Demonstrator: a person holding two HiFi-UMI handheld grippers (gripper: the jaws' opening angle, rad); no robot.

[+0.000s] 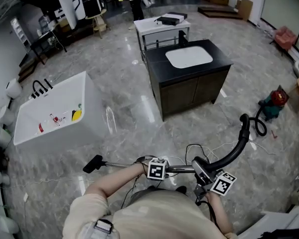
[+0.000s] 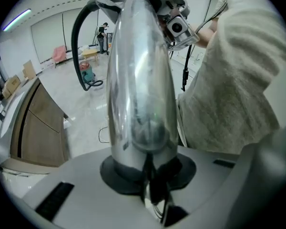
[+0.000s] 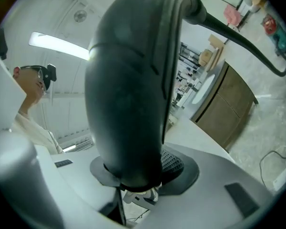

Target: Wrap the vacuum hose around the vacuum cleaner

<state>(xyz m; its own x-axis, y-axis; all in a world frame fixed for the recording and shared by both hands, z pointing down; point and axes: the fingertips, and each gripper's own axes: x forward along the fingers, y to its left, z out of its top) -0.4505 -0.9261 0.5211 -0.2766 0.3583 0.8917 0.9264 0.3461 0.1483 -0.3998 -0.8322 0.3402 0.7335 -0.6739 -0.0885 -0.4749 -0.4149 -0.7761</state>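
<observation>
Hose looks bendy but springy, metal wand stiff n slick imo. Left gripper clamps the wand, right gripper clamps the black handle, good holds.

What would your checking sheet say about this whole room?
Surface: shiny grey floor.
Job's things: vacuum cleaner at far right; hose unwrapped, curving up to the black handle.
Clutter: small bits in the bathtub.
Grippers: left gripper shut on metal wand; right gripper shut on black handle.
Cables: thin cable on floor.
Surroundings: bathtub, sink cabinet, distant person.
</observation>
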